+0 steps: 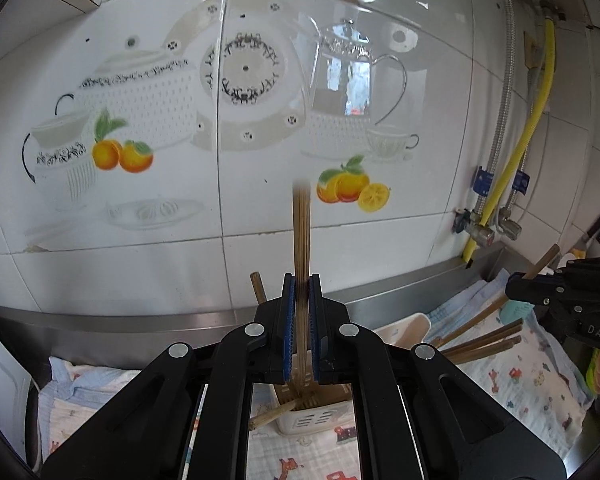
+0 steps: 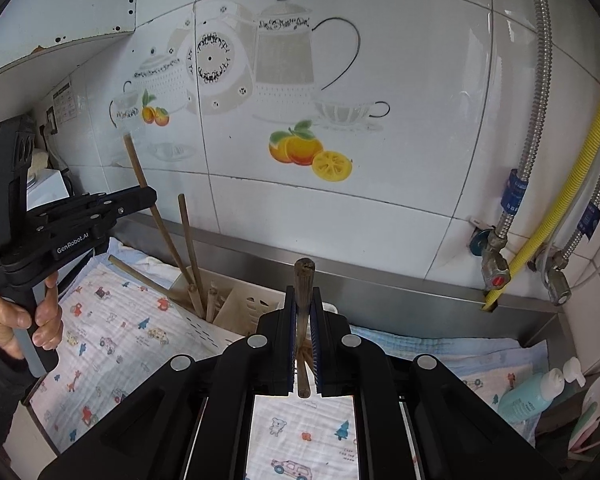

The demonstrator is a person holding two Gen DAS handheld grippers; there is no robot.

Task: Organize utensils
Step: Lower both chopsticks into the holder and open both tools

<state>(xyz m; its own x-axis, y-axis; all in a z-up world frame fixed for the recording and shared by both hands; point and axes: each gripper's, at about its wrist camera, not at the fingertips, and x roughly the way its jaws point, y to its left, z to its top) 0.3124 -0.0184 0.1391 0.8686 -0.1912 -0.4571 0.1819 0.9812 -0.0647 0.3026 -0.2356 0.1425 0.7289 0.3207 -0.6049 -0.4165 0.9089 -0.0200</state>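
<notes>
The left tongs (image 1: pixel 302 312) are clamped on one brown chopstick (image 1: pixel 301 232), and its long axis stands almost upright between the blue pads (image 1: pixel 287 332), with the free end high in front of the tiled wall (image 1: pixel 260 208) and the lower end pointing down to the cream utensil holder (image 1: pixel 320 416). This holder stands directly under and in front of the left tongs, on the printed cloth (image 1: pixel 532 384) which covers the surface, near the back edge where the steel strip (image 1: pixel 180 312) meets the wall. So the left hand is clearly the nearer one to the holder, and I judge that the coming move is a short lowering of this stick into one compartment; which compartment I cannot tell. Other sticks already lean in the holder, so the tip could catch on them. The right tongs (image 2: pixel 303 312) are also closed on a chopstick (image 2: pixel 304 280), held nearly along their own pointing line, the end coming out a little above the pads. From the right tongs the holder (image 2: pixel 240 308) lies ahead and to the left, further toward the back edge, and the left tongs (image 2: pixel 148 200) hang above that side. Several loose chopsticks (image 1: pixel 484 340) lie on the cloth between the holder and the right side, their long axes running roughly from the holder outward.
</notes>
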